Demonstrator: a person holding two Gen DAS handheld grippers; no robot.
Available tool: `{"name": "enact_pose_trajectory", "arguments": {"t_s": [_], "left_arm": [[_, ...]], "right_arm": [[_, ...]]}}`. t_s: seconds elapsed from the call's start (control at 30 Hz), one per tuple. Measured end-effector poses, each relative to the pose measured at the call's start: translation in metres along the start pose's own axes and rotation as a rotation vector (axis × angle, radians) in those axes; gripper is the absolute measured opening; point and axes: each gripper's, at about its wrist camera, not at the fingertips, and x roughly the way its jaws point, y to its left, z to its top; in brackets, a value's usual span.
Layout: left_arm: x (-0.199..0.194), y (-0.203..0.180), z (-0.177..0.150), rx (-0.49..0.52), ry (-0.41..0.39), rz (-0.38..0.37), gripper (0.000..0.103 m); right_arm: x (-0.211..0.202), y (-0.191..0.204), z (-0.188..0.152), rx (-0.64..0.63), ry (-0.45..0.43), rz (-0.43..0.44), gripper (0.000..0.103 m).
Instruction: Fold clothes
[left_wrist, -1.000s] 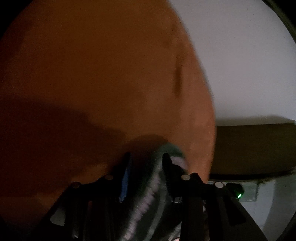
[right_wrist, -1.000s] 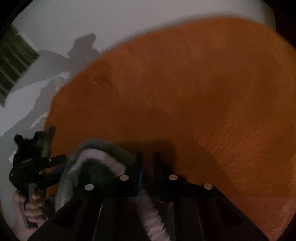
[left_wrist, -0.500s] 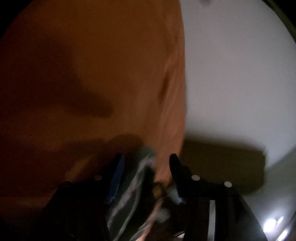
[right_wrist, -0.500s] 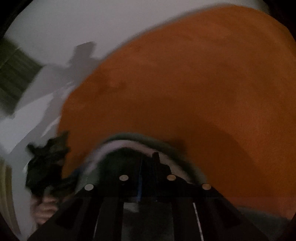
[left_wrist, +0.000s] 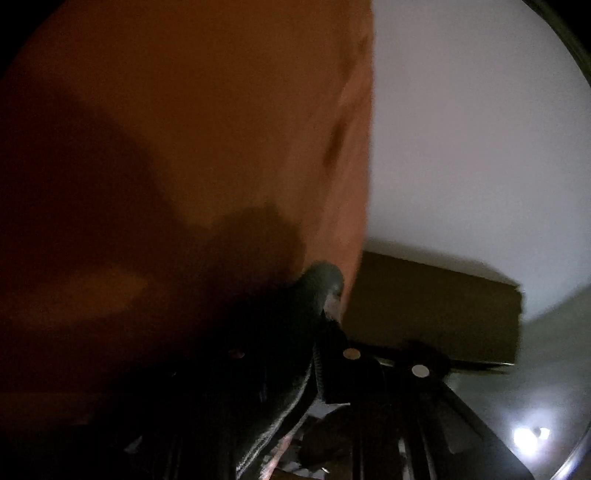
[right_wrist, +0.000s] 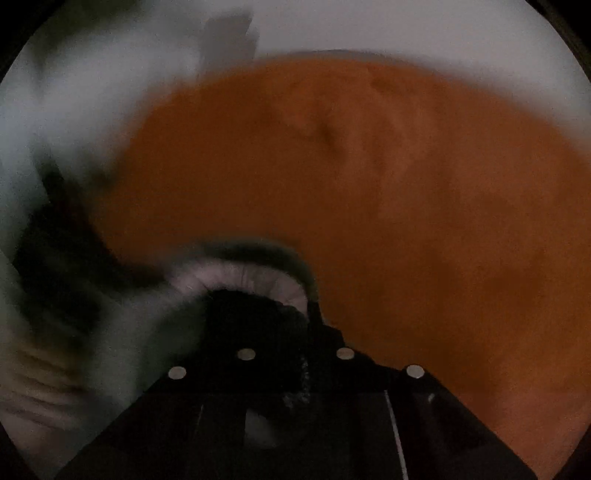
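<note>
An orange garment (left_wrist: 207, 122) fills most of the left wrist view and hangs in front of a pale wall. It also fills the right wrist view (right_wrist: 388, 206). Its collar or hem is dark green with a pale ribbed inner side (right_wrist: 240, 273). My left gripper (left_wrist: 314, 317) is shut on the dark green edge (left_wrist: 323, 280). My right gripper (right_wrist: 295, 314) is shut on the same trim, which arches over its fingers. Both views are dim and blurred.
A pale wall (left_wrist: 480, 147) lies right of the garment. A dark brown box-like shape (left_wrist: 436, 314) sits low on the right. A bright light (left_wrist: 528, 435) shows at bottom right. Blurred dark shapes (right_wrist: 55, 240) lie left in the right wrist view.
Both grippers have swung with the garment. The left jaws, apart half a second ago, now sit closed on the green edge. The other gripper, seen at left earlier, is now a blur.
</note>
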Motion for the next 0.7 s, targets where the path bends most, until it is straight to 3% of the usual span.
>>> {"name": "enact_pose_trajectory", "arguments": {"t_s": [0.03, 0.07, 0.13, 0.17, 0.23, 0.27, 0.37, 0.47, 0.5, 0.57, 0.6, 0.63, 0.7], "left_arm": [[-0.009, 0.003, 0.002, -0.006, -0.038, 0.062, 0.021], [-0.027, 0.001, -0.001, 0.012, -0.067, 0.101, 0.024], [-0.051, -0.011, -0.010, 0.081, -0.109, 0.154, 0.039], [-0.057, -0.027, -0.017, 0.156, -0.116, 0.181, 0.049], [-0.049, -0.066, -0.047, 0.377, -0.098, 0.292, 0.055], [-0.044, -0.085, -0.063, 0.491, -0.088, 0.350, 0.061], [-0.005, -0.112, -0.109, 0.726, 0.012, 0.501, 0.066], [0.088, -0.137, -0.108, 0.853, 0.079, 0.666, 0.066], [0.109, -0.139, -0.113, 0.870, 0.091, 0.699, 0.066], [0.137, -0.135, -0.119, 0.888, 0.099, 0.762, 0.066], [0.141, -0.131, -0.118, 0.890, 0.092, 0.783, 0.066], [0.144, -0.127, -0.115, 0.891, 0.086, 0.802, 0.066], [0.147, -0.120, -0.110, 0.910, 0.066, 0.850, 0.060]], "right_arm": [[-0.003, -0.019, 0.003, 0.114, 0.023, 0.099, 0.011], [-0.004, -0.033, 0.004, 0.166, 0.046, 0.108, 0.010], [-0.004, -0.042, 0.004, 0.135, 0.078, 0.081, 0.011], [-0.005, -0.045, 0.004, 0.120, 0.092, 0.072, 0.011], [-0.008, -0.041, -0.003, 0.094, 0.091, 0.104, 0.014], [-0.010, -0.036, -0.006, 0.057, 0.088, 0.074, 0.017], [-0.020, -0.011, -0.018, -0.094, 0.043, -0.075, 0.039], [-0.039, 0.005, -0.027, -0.191, -0.078, -0.140, 0.071], [-0.041, 0.007, -0.032, -0.209, -0.091, -0.158, 0.071], [-0.024, 0.006, -0.033, -0.237, -0.024, -0.221, 0.068], [-0.018, 0.004, -0.032, -0.234, 0.000, -0.234, 0.052], [-0.011, 0.001, -0.031, -0.231, 0.024, -0.247, 0.045], [-0.003, -0.003, -0.032, -0.214, 0.049, -0.265, 0.039]]}}
